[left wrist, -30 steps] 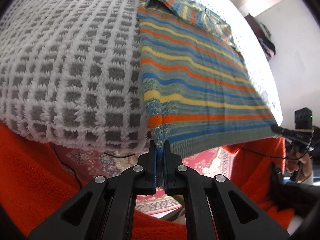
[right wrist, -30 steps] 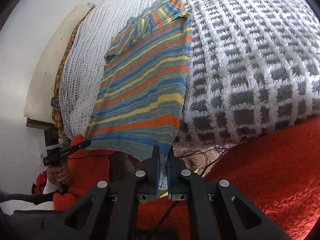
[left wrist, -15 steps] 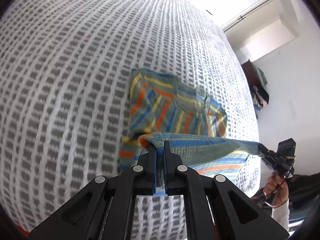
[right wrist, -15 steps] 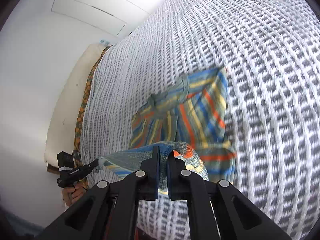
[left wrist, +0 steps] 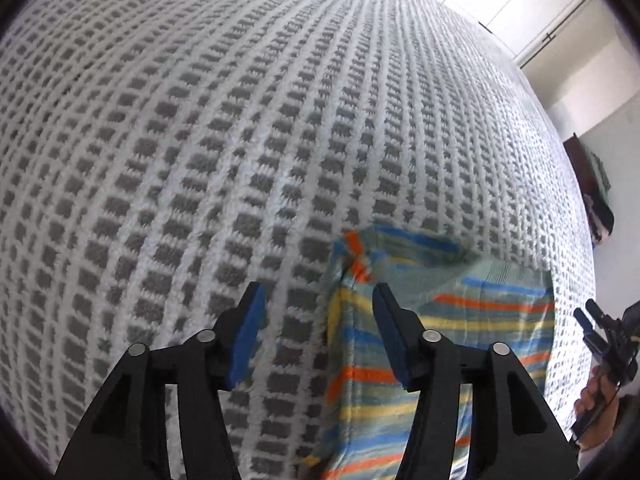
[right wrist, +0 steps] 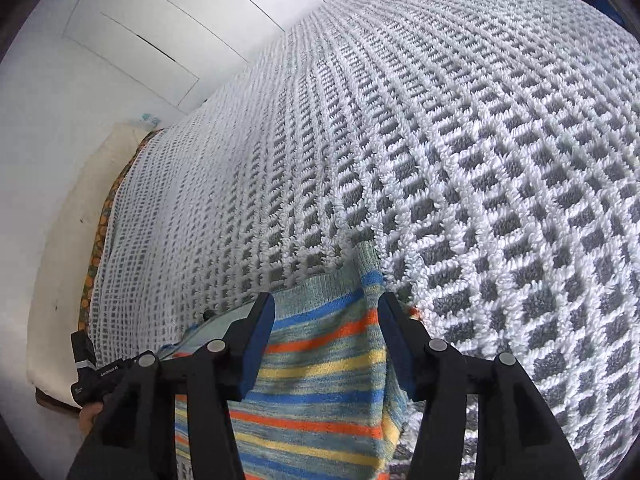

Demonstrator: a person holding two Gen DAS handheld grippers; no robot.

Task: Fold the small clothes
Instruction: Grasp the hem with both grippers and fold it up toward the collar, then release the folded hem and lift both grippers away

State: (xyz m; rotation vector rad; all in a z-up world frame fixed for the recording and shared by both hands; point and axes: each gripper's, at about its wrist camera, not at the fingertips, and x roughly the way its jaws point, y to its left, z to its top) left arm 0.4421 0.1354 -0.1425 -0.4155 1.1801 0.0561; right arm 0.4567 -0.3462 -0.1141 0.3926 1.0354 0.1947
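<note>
As both jaws have just opened, left gripper (left wrist: 318, 334) and right gripper (right wrist: 326, 338) apart, striped knit sweater (right wrist: 320, 392) released on waffle-textured blanket (right wrist: 440, 160)

Both pictures are bright with soft daylight. In the left wrist view the far top right of the bed cover (left wrist: 460, 20) is washed out to near white, and shadows are weak. The fisheye lens bends the cover into a dome, with dark corners. The striped sweater (left wrist: 460, 320) is smeared by motion blur there, but looks sharper in the right wrist view.
</note>
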